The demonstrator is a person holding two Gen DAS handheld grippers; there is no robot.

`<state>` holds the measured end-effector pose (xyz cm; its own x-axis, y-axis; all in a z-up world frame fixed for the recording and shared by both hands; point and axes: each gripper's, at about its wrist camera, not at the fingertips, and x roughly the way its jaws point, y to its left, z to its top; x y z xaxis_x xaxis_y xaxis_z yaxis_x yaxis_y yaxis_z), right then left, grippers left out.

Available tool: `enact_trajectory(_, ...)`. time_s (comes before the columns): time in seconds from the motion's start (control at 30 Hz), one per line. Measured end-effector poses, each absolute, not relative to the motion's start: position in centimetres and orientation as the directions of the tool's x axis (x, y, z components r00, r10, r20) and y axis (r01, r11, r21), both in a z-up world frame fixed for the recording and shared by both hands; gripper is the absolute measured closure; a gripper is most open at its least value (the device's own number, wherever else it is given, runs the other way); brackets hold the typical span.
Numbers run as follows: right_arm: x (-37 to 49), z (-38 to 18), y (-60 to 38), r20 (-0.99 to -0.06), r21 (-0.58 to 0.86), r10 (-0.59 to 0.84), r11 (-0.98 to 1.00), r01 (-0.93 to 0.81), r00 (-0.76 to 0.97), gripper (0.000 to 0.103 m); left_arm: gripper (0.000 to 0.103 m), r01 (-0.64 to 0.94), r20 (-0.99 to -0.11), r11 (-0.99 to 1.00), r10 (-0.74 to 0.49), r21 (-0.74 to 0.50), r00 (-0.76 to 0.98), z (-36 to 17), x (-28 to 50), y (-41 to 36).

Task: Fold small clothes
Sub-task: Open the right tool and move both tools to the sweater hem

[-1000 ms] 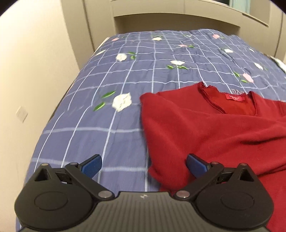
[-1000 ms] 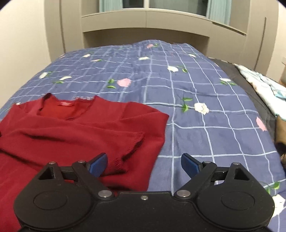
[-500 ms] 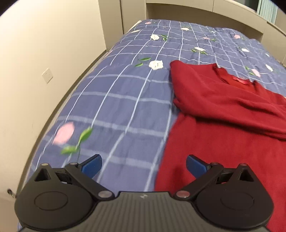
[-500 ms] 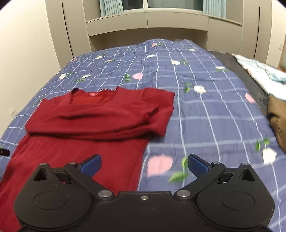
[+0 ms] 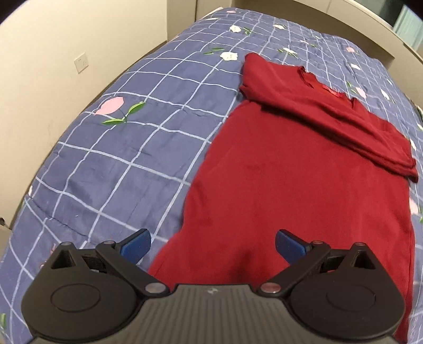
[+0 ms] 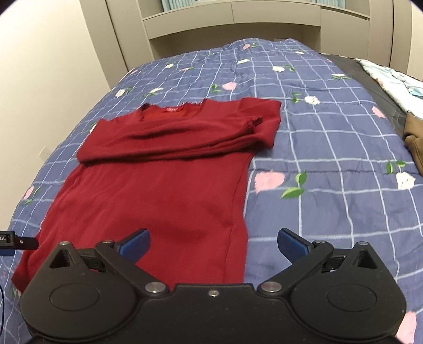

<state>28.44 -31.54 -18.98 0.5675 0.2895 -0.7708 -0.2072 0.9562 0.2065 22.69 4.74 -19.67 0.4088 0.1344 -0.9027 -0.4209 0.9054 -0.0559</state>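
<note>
A dark red sweater [image 5: 304, 169] lies flat on the bed, its sleeves folded across the chest below the collar; it also shows in the right wrist view [image 6: 158, 190]. My left gripper [image 5: 211, 244] is open and empty above the sweater's lower left hem corner. My right gripper [image 6: 212, 244] is open and empty above the lower right hem corner. The tip of the left gripper [image 6: 15, 240] shows at the left edge of the right wrist view.
The blue checked bedspread with flowers [image 5: 127, 148] covers the bed [image 6: 330, 148]. A beige wall with a socket [image 5: 82, 62] runs along the left side. A brown garment [image 6: 413, 140] and a pale patterned cloth [image 6: 391, 79] lie at the far right. A headboard shelf [image 6: 238, 23] stands behind.
Both grippers have drawn back from the sweater's shoulders to its bottom hem. The whole sweater is now in view. Both stayed open.
</note>
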Motion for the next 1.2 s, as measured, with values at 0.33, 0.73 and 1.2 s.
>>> enact_trajectory(0.33,24.8,-19.5,-30.1,-0.803,0.213,0.252,0.968,-0.135,0.54,0.001,0.001,-0.313,-0.918,0.949,0.108,-0.019,0.383,-19.5,21.1,4.2)
enact_trajectory(0.73,17.2,-20.4,-30.6,-0.837,0.1,0.081,0.995,0.007,0.542,0.003,0.001,-0.207,-0.914,0.978,0.099,0.016,0.394,-20.3,20.1,6.3)
enact_trajectory(1.2,15.7,-21.9,-26.0,-0.839,-0.044,-0.048,0.999,0.021,0.543,0.048,0.001,-0.192,-0.91,0.978,0.006,-0.081,0.415,-21.5,18.0,9.2)
